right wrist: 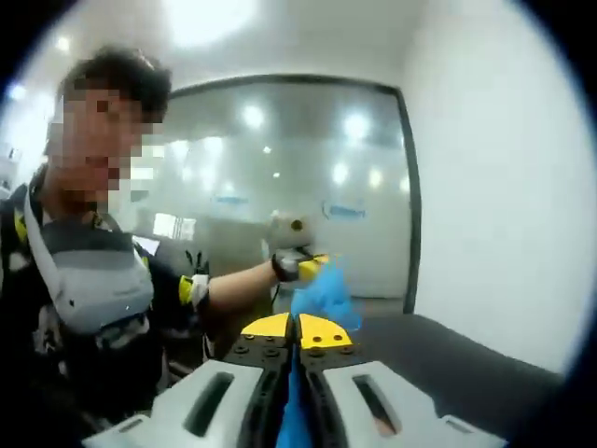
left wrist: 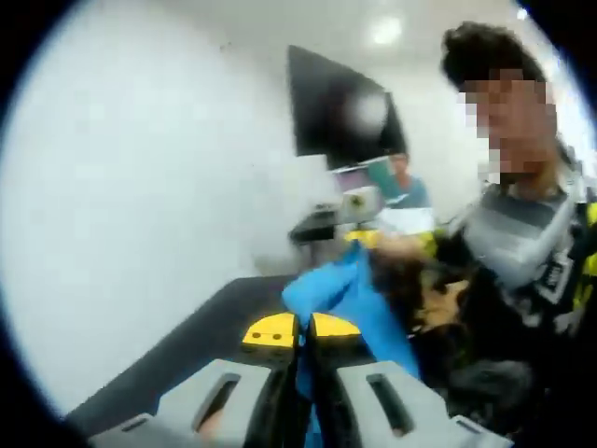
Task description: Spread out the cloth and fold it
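The blue cloth [left wrist: 350,294] hangs stretched in the air between both grippers. My left gripper [left wrist: 302,329] is shut on one edge of it, the fabric running up and right from the yellow tips. My right gripper [right wrist: 298,330] is shut on the other end of the cloth [right wrist: 322,294], a blue strip showing between the jaws. In the right gripper view the left gripper [right wrist: 300,264] shows at the far end of the cloth, held by a gloved hand [right wrist: 284,233]. In the left gripper view the cloth's far end is blurred against the person's dark clothing.
A dark table [left wrist: 201,331] lies below the cloth; its surface [right wrist: 438,359] also stretches right of my right jaws. The person [left wrist: 522,233] stands close behind the cloth. White walls, a glass partition [right wrist: 280,177] and a dark wall screen [left wrist: 340,112] surround the spot.
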Demonstrator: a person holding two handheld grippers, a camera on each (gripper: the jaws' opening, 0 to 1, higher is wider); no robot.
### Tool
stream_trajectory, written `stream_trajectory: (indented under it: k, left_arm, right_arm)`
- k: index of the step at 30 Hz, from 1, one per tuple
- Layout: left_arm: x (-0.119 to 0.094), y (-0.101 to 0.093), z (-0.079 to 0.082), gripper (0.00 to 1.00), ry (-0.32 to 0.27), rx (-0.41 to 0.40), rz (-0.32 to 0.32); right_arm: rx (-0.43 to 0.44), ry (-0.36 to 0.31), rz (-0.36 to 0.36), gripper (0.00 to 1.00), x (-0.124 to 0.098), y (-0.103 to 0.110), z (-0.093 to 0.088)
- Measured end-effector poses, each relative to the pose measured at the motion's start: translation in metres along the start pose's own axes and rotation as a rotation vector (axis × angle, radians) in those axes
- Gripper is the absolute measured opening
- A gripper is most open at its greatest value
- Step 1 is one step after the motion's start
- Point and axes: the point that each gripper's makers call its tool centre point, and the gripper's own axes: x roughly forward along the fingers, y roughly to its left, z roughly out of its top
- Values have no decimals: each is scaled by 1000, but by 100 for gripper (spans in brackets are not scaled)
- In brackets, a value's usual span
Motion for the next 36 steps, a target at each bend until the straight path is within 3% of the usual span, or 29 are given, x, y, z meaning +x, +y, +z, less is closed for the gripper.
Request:
stream_trajectory:
  k: [2, 3, 4, 5, 7, 10, 12, 15, 18, 21, 22, 23, 24, 26, 31, 33, 36]
  left_arm:
    - [10, 15, 16, 4, 14, 126, 60]
    - [8, 25, 31, 4, -23, 204, 152]
    - [8, 17, 37, 4, -33, 222, 140]
    - [12, -2, 36, 4, -8, 249, 51]
    - [12, -15, 46, 4, -27, 253, 32]
    - [10, -24, 60, 4, -43, 299, 26]
    - [8, -36, 71, 4, -69, 328, -8]
    - [12, -50, 73, 4, -57, 349, -26]
    - [16, -55, 74, 4, -51, 348, -38]
    - [19, -51, 75, 4, -52, 328, -25]
    - [19, -49, 73, 4, -47, 320, -22]
    - [18, -44, 71, 4, -38, 314, -10]
    - [17, -39, 68, 4, -24, 308, 10]
    - [13, -24, 60, 4, 7, 282, 63]
    - [4, 17, 46, 4, 21, 173, 163]
    - [6, 28, 47, 4, 11, 164, 177]
    - [16, 40, 61, 4, -14, 148, 201]
  right_arm:
    - [7, 27, 81, 0, 5, 24, -16]
    - [14, 35, 98, 0, 7, 31, -22]
    - [3, 39, 86, 5, 10, 31, -27]
    - [-17, 51, 66, 10, 12, 28, -32]
    - [-22, 73, -24, 22, 13, 6, -39]
    - [27, 30, -157, 26, 16, -33, -36]
    - [106, -23, -174, 30, 19, -49, -30]
    - [259, -92, -133, 34, 31, -61, -20]
    - [441, -93, -19, 35, 56, -52, -30]
    - [454, 29, 38, 34, 80, -38, -60]
    - [446, 27, 33, 28, 84, -37, -63]
    - [426, 69, 40, 18, 83, -35, -68]
    - [378, 86, -3, 6, 80, -41, -69]
    - [307, 84, -29, 2, 66, -50, -58]
    - [155, 11, -265, 1, 16, -105, 5]
    - [63, -30, -345, 1, -2, -120, 39]
    - [-73, -19, -414, 0, -15, -131, 77]
